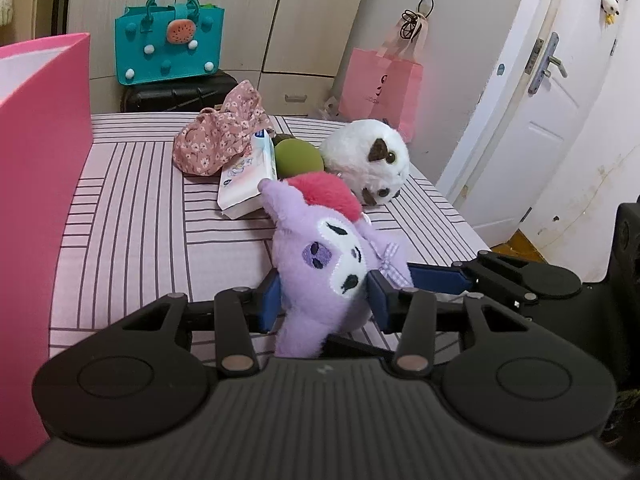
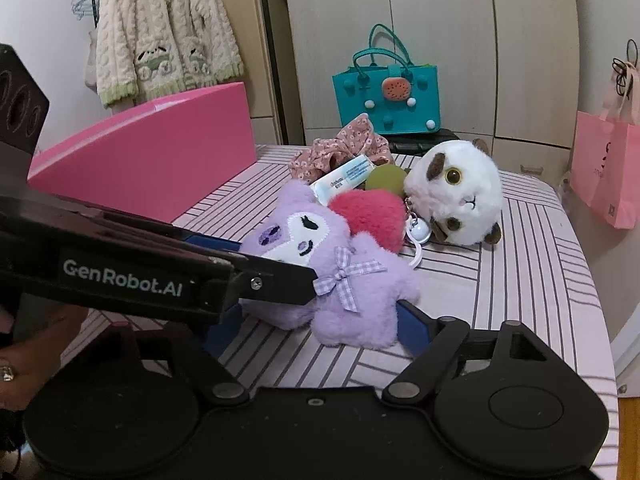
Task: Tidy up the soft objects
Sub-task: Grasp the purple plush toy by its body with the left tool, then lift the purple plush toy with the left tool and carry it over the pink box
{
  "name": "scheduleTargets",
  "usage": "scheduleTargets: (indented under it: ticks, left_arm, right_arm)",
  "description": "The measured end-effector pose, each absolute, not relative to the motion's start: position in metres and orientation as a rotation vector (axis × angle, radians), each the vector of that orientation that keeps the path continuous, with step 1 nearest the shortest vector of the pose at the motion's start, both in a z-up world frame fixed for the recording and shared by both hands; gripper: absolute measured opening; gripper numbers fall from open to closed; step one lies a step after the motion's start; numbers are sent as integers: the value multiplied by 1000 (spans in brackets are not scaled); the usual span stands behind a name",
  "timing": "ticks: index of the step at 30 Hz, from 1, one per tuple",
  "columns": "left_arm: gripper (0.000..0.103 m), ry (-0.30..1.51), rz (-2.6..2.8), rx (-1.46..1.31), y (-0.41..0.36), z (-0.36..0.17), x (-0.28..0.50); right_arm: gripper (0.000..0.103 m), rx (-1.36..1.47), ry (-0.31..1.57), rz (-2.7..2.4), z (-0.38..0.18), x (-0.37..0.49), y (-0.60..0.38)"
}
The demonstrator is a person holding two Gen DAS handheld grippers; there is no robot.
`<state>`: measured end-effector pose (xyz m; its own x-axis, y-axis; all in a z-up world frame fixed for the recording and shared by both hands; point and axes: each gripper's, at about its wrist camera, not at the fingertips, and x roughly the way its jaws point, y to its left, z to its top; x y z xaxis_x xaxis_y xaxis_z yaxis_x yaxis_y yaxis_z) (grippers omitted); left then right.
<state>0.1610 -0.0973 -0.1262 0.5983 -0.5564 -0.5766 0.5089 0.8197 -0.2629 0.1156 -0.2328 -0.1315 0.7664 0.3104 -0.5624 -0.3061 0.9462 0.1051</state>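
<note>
A purple plush [image 1: 320, 264] with a gingham bow lies on the striped bed sheet [image 1: 140, 220]. My left gripper [image 1: 324, 300] is shut on it, both blue pads pressed into its head. In the right wrist view the purple plush [image 2: 320, 264] has its body between the wide-set fingers of my right gripper [image 2: 320, 332]. The right blue pad sits against its leg, and the left pad is mostly hidden behind the left gripper [image 2: 276, 266]. Behind the plush lie a red fluffy heart [image 2: 372, 212], a white plush [image 2: 460, 196], a green ball [image 2: 386, 180] and a floral cloth [image 2: 344, 148].
A tall pink box [image 1: 40, 160] stands at the bed's left edge. A tissue pack [image 1: 248, 180] leans on the floral cloth. A teal bag [image 1: 168, 44] sits on a black case beyond the bed, with a pink paper bag [image 1: 380, 84] and a white door at right.
</note>
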Motion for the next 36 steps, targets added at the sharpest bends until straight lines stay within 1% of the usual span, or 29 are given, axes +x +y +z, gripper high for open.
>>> scheduleTargets:
  ticks: [12,23,36]
  left_arm:
    - [44,756,-636,-57,-90,-112,142]
    - [45,865,-662,-23,-68,-92,118]
    - [45,954,-700,-34,-27,-65,88]
  right_arm:
    - [86,-5,641,345,-118,92,-225]
    - [87,15,697,413,-101,64,-210]
    - [88,34,739,524,-70,33,-185]
